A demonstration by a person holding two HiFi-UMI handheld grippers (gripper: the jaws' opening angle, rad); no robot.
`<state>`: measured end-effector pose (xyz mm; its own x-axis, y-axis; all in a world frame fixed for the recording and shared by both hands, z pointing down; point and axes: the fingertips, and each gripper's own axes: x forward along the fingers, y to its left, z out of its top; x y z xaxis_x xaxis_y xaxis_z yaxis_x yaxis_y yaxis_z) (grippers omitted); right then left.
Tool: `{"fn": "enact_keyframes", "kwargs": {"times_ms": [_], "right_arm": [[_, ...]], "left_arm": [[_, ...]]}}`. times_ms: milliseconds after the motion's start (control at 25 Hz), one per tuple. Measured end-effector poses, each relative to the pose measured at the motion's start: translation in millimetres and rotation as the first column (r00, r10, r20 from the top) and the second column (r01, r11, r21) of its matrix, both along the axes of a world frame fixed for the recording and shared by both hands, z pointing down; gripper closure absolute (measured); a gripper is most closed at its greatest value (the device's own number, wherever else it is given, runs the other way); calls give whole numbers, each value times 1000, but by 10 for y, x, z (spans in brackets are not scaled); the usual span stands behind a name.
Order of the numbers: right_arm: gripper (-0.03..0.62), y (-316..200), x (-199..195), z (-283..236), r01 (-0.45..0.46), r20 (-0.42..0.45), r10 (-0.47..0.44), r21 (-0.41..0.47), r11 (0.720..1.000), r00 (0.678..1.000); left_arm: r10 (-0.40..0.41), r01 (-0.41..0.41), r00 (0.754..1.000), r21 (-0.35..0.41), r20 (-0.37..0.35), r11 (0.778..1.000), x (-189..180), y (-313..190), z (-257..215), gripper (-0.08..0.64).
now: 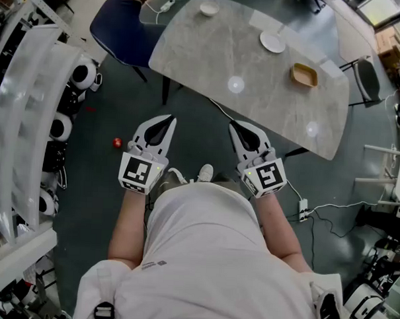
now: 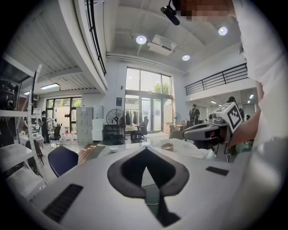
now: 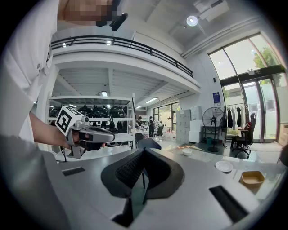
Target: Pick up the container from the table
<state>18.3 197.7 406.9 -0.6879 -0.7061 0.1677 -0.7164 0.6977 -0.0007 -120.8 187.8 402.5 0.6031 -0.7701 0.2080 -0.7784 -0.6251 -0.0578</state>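
Observation:
The container point(image 1: 303, 75) is a small tan rectangular dish on the right part of the marble table point(image 1: 211, 57); it also shows as the tan container point(image 2: 167, 146) and the tan container point(image 3: 252, 178). Both grippers hang in the air before the table's near edge, well short of the container. My left gripper point(image 1: 165, 121) is shut with nothing in it, its tips meeting at the left gripper point(image 2: 145, 152). My right gripper point(image 1: 236, 126) is shut and empty too, seen close as the right gripper point(image 3: 144, 152).
A white plate point(image 1: 272, 41) and a small white bowl point(image 1: 208, 8) lie farther back on the table. A dark blue chair point(image 1: 123, 30) stands at its left end, a grey chair point(image 1: 367, 78) at its right. A cable and power strip point(image 1: 303, 209) lie on the floor.

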Motion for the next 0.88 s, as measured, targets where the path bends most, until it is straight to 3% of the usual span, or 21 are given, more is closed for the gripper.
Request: {"fn": "enact_keyframes", "kwargs": {"times_ms": [440, 680, 880], "right_arm": [[581, -226, 345, -33, 37, 80, -35, -23, 999, 996], [581, -523, 229, 108, 60, 69, -56, -54, 997, 996], [581, -1052, 53, 282, 54, 37, -51, -90, 994, 998]], "left_arm": [[-14, 13, 1000, -21, -26, 1000, 382, -149, -51, 558], [-50, 49, 999, -60, -3, 997, 260, -409, 137, 558], [-31, 30, 999, -78, -9, 997, 114, -981, 296, 558]]}}
